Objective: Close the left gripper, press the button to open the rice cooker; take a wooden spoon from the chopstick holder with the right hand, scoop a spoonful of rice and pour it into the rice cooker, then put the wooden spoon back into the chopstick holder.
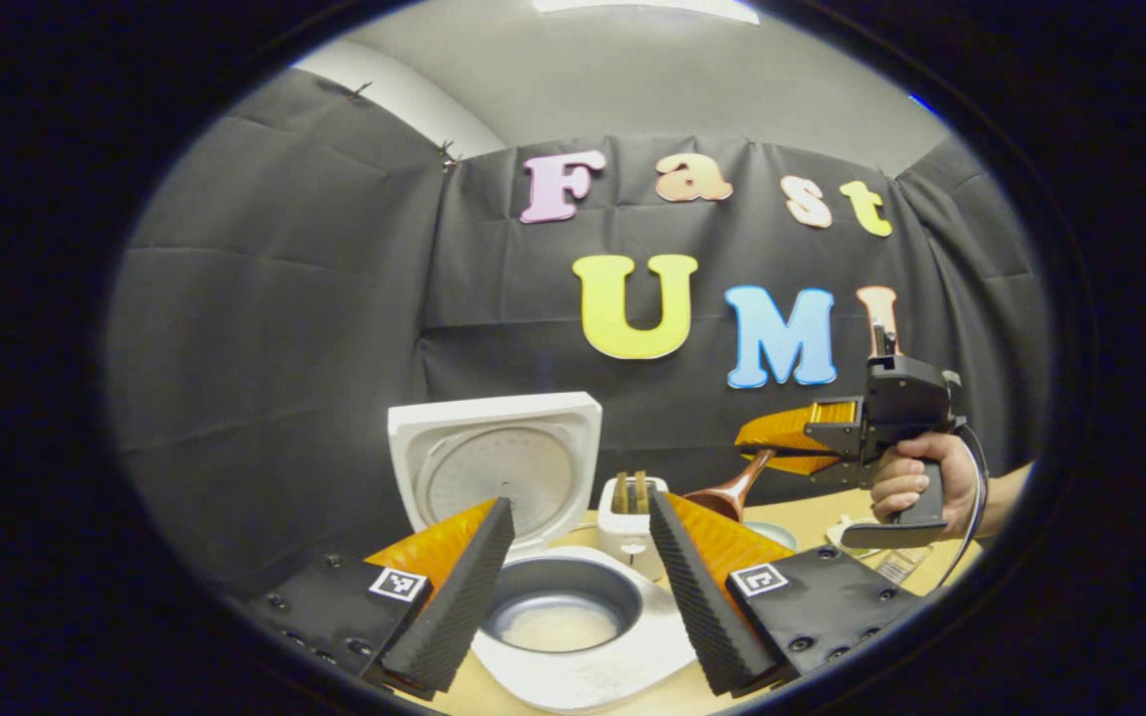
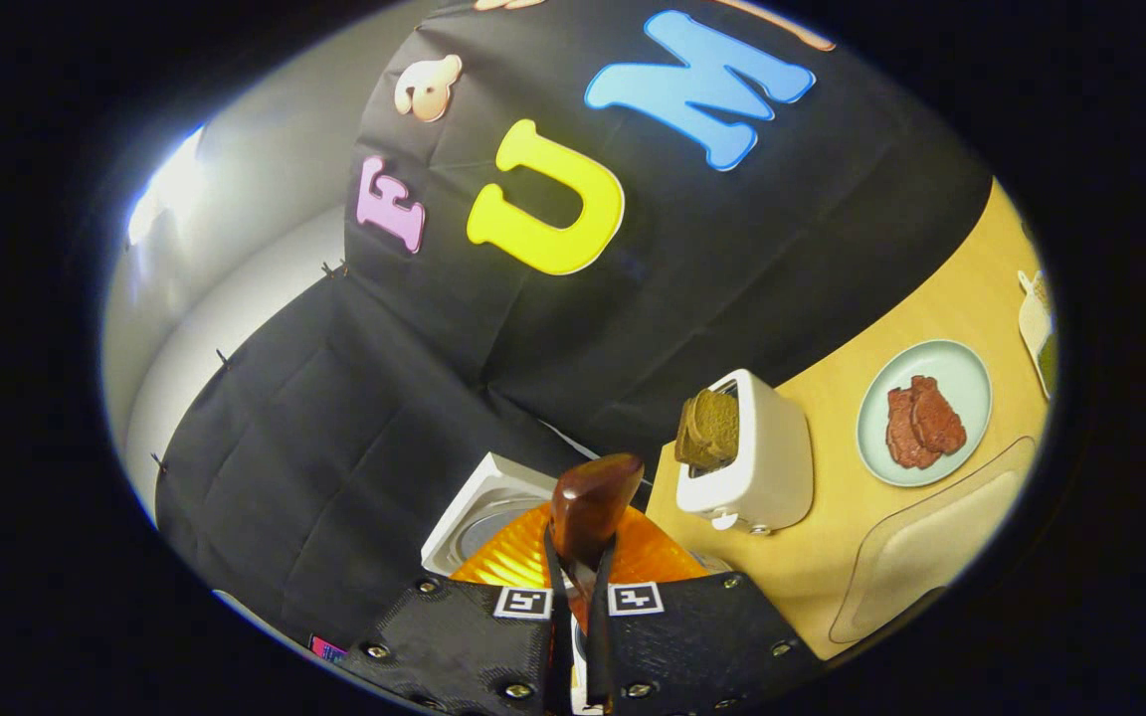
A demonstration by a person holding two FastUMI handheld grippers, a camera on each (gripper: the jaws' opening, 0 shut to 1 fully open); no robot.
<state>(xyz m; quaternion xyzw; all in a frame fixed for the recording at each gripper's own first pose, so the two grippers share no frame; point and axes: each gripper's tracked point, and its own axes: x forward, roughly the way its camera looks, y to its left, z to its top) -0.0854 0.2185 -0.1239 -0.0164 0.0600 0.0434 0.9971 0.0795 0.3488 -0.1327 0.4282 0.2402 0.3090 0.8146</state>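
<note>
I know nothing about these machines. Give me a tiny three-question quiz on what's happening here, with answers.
1. True or false: the rice cooker lid is shut.
2. What is the right claw gripping? A) wooden spoon B) toast slice C) plate
3. Fill in: the left claw hangs ____ above the cooker's pot.

Key
1. False: the lid stands up, and rice lies in the pot.
2. A: its fingers clamp the wooden spoon.
3. Open: its two fingers stand well apart.
</note>
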